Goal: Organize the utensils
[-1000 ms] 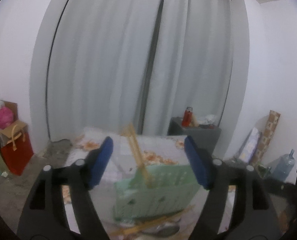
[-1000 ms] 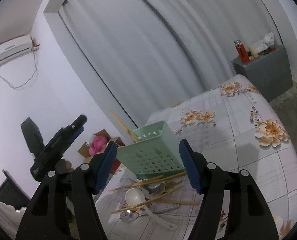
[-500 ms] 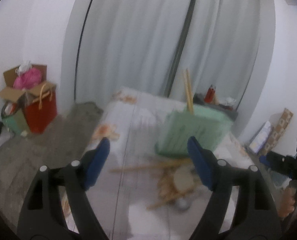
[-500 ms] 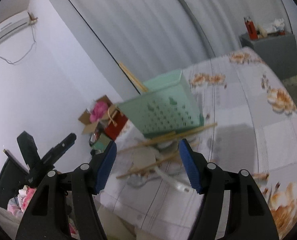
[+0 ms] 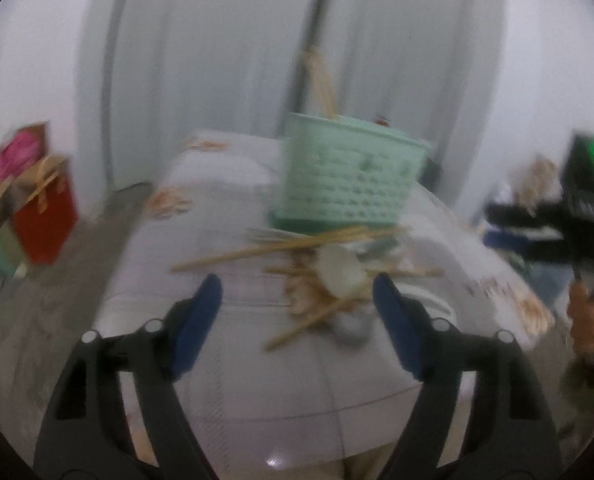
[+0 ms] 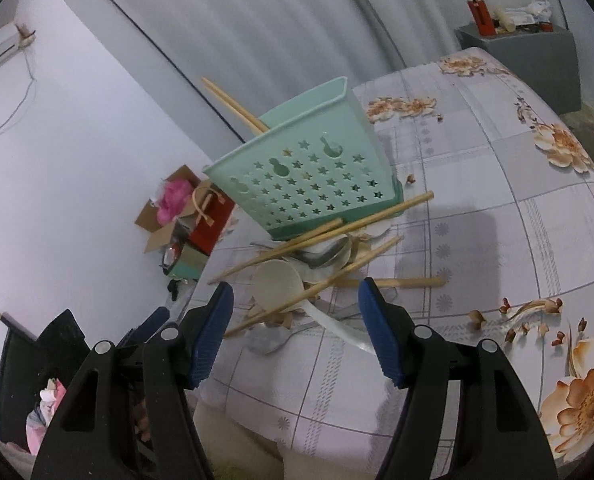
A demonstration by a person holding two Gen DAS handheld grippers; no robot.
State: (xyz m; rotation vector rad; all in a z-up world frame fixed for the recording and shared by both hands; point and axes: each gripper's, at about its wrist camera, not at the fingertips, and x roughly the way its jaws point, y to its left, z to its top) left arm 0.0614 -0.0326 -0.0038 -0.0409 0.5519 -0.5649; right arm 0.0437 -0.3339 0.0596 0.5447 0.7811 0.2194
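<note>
Hovering over the near edge of the tabletop (image 6: pixel 537 220), the left gripper (image 5: pixel 297 300) and right gripper (image 6: pixel 295 304) are both pointing at the utensil pile. The left jaws have just been closing a little but are standing wide with nothing between them; the right jaws are gaping wide too, gripping nothing. The mint basket (image 6: pixel 305 176) is standing upright toward the table's left edge, two chopsticks (image 6: pixel 233 106) poking out of it. Just in front, loose chopsticks (image 6: pixel 337 232), a white ladle (image 6: pixel 279 280) and metal spoons (image 6: pixel 267 338) are lying tangled, one stick reaching close to the left edge. To the right, the flowered cloth is lying bare.
</note>
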